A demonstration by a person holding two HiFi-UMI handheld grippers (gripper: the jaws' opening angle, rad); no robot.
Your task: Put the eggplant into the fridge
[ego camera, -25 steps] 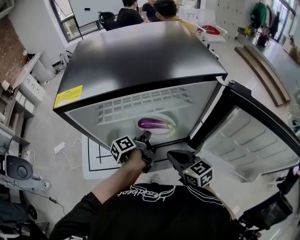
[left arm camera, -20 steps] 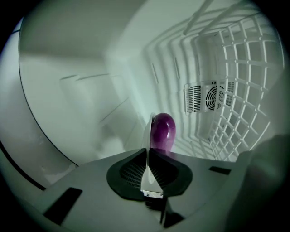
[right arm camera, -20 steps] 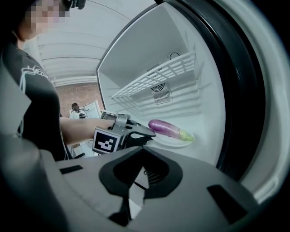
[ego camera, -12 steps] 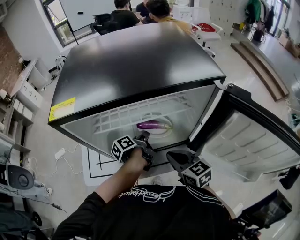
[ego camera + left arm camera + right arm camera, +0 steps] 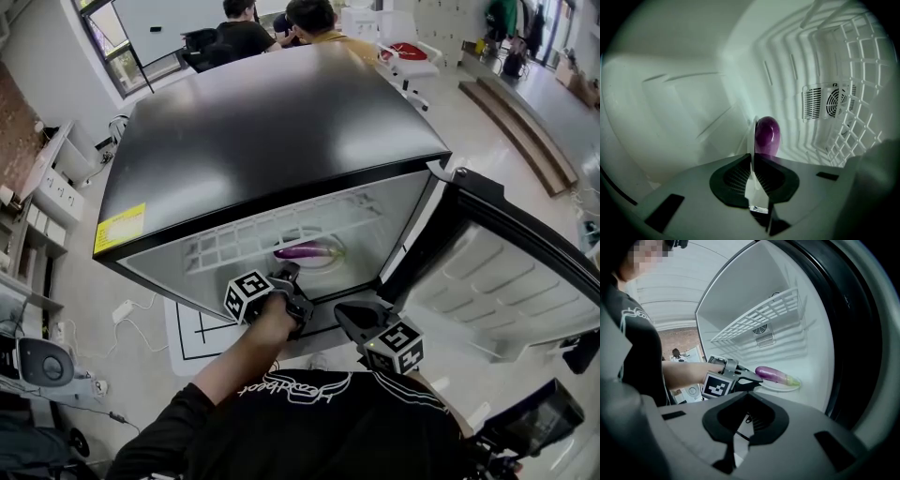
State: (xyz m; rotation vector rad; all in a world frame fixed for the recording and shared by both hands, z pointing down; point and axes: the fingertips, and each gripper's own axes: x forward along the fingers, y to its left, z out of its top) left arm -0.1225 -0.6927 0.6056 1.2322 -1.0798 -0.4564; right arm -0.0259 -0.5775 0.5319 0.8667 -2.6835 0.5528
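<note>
The left gripper [image 5: 752, 158] has its jaws pinched narrow on the near rim of a thin white round plate [image 5: 783, 388], which that gripper's view shows edge-on between the pads. On the plate lies the glossy purple eggplant with a pale green end [image 5: 774, 374], lengthwise and clear of the jaws. The right gripper [image 5: 746, 397] hangs back outside the opening with its jaws together and nothing between them.

Plate and eggplant are already inside the small black-topped fridge with a white lining [image 5: 272, 122], low in the compartment under the white wire shelf [image 5: 759, 317]. The plate appears to sit on the fridge floor. The white-lined door [image 5: 497, 272] stands wide open to the right.

I judge this to be the placing step, nearly done. The next move calls for the left jaws to part without tipping the plate, then a straight draw back out of the opening so the rim is not dragged along
</note>
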